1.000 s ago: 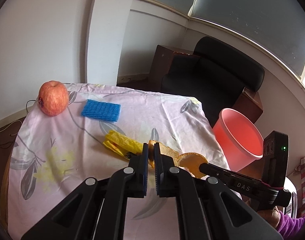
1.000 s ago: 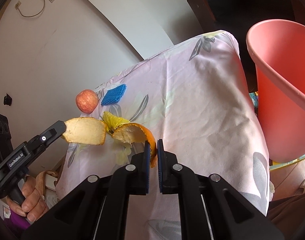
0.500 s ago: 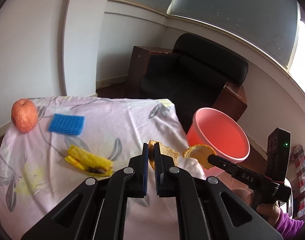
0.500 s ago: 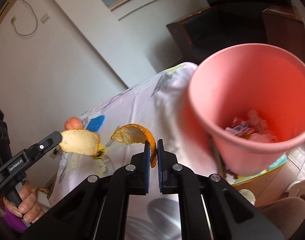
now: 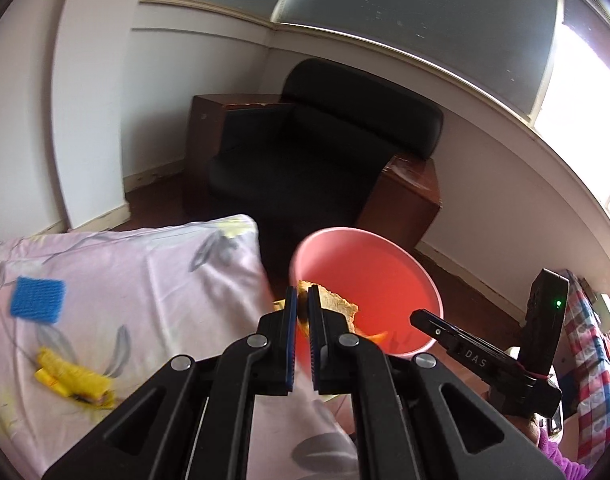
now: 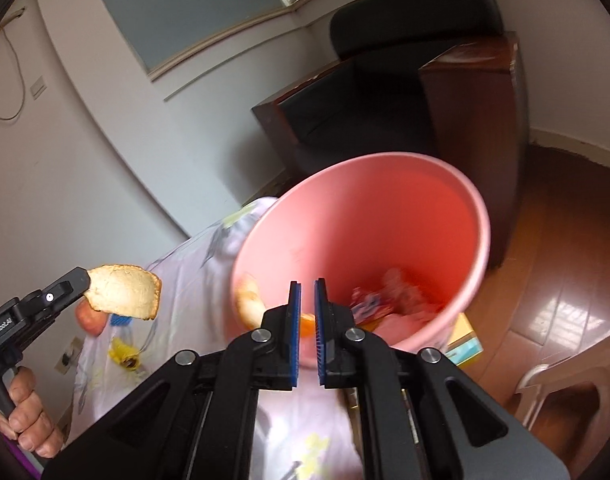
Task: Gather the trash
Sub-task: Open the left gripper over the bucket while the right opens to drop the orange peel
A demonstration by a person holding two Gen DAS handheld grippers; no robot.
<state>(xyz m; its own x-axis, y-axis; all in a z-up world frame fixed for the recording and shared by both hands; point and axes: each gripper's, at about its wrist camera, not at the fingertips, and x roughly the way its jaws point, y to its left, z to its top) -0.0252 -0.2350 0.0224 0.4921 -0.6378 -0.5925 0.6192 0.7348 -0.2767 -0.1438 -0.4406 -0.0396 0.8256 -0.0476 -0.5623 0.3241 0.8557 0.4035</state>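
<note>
Two peels, one per hand. Left wrist view: my left gripper (image 5: 301, 307), jaws clamped on a peel (image 5: 333, 302), hung at the bin's (image 5: 409, 264) nine o'clock rim; releasing there risked spilling onto the bench (image 5: 125, 280). Right wrist view: my right gripper (image 6: 307, 304) pinched an orange peel (image 6: 307, 325) over the bin's six o'clock edge, where it might snag.

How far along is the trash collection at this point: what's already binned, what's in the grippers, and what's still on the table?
Done: the pink bin already holds some wrappers.
In hand: the left gripper and right gripper each pinch an orange peel piece, both near the bin's rim, neither released.
Left: the yellow wrapper and blue foam net lie on the tablecloth.
</note>
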